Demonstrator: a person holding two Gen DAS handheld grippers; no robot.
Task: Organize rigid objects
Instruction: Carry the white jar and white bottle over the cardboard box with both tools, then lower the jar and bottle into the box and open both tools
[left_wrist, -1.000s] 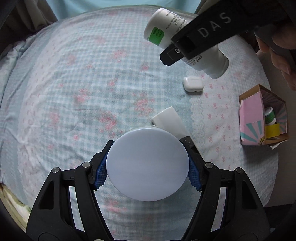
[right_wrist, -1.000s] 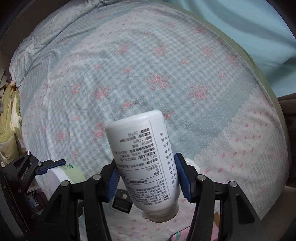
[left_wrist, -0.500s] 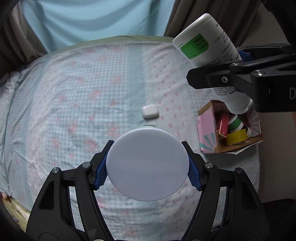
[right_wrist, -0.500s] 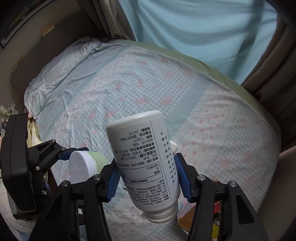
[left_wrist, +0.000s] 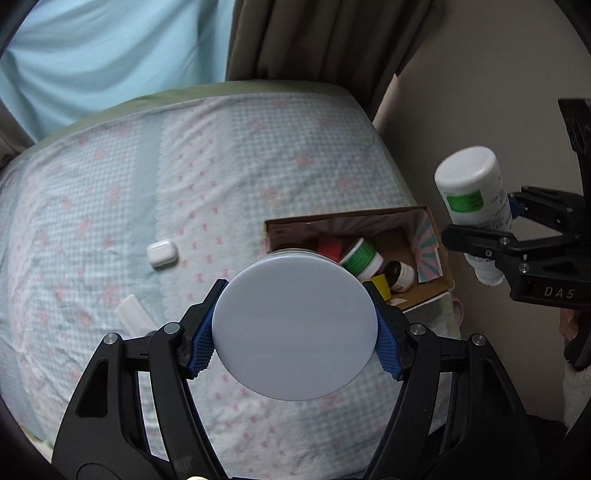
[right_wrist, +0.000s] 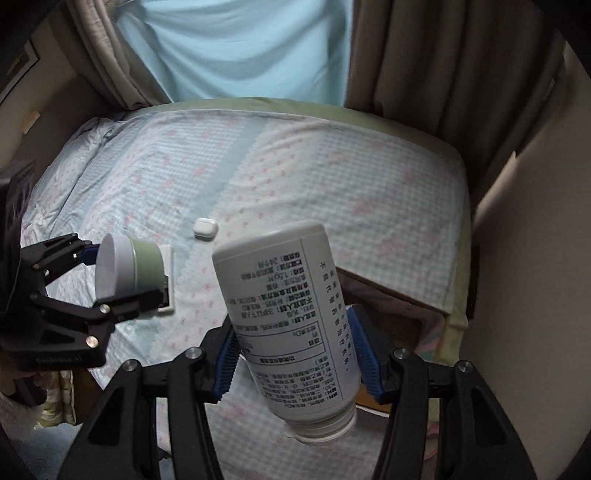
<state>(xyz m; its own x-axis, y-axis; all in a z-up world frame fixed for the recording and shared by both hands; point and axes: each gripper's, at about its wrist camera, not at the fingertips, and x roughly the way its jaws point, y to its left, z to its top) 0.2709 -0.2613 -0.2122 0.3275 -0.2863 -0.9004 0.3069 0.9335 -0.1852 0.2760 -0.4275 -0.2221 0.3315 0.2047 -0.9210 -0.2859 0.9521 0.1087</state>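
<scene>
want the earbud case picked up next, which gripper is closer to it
Left, probably. The left gripper, holding the round jar, hangs beside the earbud case. The right gripper, holding the white bottle, is past the cardboard box.

Bed (left_wrist: 229, 155): middle and far edge bare, open for passage. White earbud case (left_wrist: 162, 253) lies alone mid-bed; flat white box (left_wrist: 133, 314) toward near edge. Cardboard box (left_wrist: 347, 218) at bed's right edge, crowded with jars. Wall (left_wrist: 480, 92) and curtain (left_wrist: 332, 40) close right side.
</scene>
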